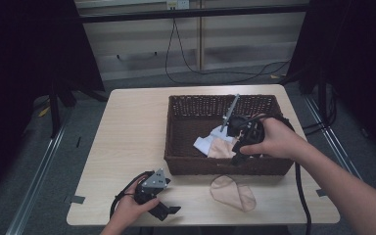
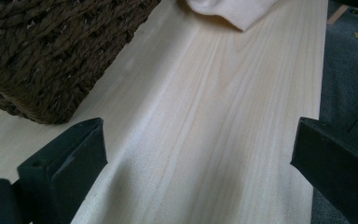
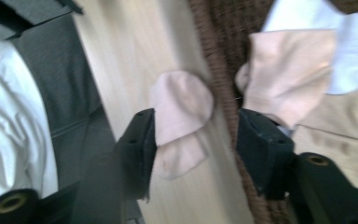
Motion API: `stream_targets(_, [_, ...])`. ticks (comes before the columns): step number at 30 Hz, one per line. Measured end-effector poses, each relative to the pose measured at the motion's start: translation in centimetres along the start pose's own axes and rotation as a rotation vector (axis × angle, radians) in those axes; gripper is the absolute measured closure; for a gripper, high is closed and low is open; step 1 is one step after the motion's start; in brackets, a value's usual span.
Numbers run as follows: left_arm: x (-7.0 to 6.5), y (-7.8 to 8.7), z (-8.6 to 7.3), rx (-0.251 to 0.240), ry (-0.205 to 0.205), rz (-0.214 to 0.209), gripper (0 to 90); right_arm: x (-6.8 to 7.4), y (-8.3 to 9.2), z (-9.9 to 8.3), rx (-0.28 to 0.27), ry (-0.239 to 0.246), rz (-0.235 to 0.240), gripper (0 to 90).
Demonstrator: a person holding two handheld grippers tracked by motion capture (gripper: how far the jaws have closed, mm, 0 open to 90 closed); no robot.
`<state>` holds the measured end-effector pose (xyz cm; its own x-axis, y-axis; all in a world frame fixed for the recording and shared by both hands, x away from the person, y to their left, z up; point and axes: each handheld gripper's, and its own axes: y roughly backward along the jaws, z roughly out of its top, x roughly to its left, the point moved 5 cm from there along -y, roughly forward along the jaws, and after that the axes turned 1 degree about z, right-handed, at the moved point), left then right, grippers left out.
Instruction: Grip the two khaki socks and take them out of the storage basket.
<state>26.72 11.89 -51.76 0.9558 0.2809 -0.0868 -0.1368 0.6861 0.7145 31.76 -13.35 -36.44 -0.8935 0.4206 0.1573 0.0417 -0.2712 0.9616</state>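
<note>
High view had your left gripper (image 1: 169,209) nearest, resting low on the table's (image 1: 127,147) front edge with its jaws spread wide and nothing between them; the left gripper view agreed, bare wood lying between the two black jaws. Just beyond it, one beige sock (image 1: 233,192) lay flat on the table in front of the wicker basket (image 1: 176,164), touching neither gripper, so by my reading that one was still yours to put away. Farther on, your right gripper (image 1: 235,156) hung over the basket's near wall with its jaws about half apart and empty. The right gripper view showed another beige sock (image 3: 289,74) lying inside the basket, on top of a white cloth (image 3: 349,51), free of the pads. So I judged one sock already in, one left on the table, and the job roughly midway.
</note>
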Motion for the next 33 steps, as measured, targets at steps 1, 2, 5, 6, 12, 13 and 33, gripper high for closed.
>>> stream_targets(1, [0.0, 0.0, 0.0, -0.002, 0.003, 0.0, 2.6, -0.1, 0.2, 0.1, -0.006, -0.01, -0.008, 45.1])
stream_targets(2, [0.0, -0.1, 0.0, -0.003, 0.004, 0.0, 2.6, -0.5, 0.4, 0.2, -0.003, -0.01, -0.016, 43.9])
stream_targets(5, [-0.1, 0.0, 0.0, 0.001, -0.001, -0.003, 2.6, -1.3, 0.6, 0.7, -0.005, -0.041, -0.036, 36.6])
stream_targets(6, [0.0, 0.0, 0.0, 0.001, -0.001, -0.002, 2.6, -1.6, 0.6, 0.8, -0.007, -0.044, -0.038, 35.8])
stream_targets(12, [-0.1, 0.0, 0.0, -0.015, 0.007, 0.0, 2.6, -4.0, 0.2, 1.3, -0.025, -0.109, -0.087, 22.5])
stream_targets(13, [-0.1, 0.0, 0.0, -0.007, 0.004, -0.002, 2.6, -4.3, 0.1, 1.3, -0.021, -0.123, -0.087, 21.9])
stream_targets(33, [-0.1, 0.0, 0.0, -0.031, 0.009, -0.002, 2.6, -8.7, -3.7, 0.9, -0.049, -0.269, -0.121, 18.0])
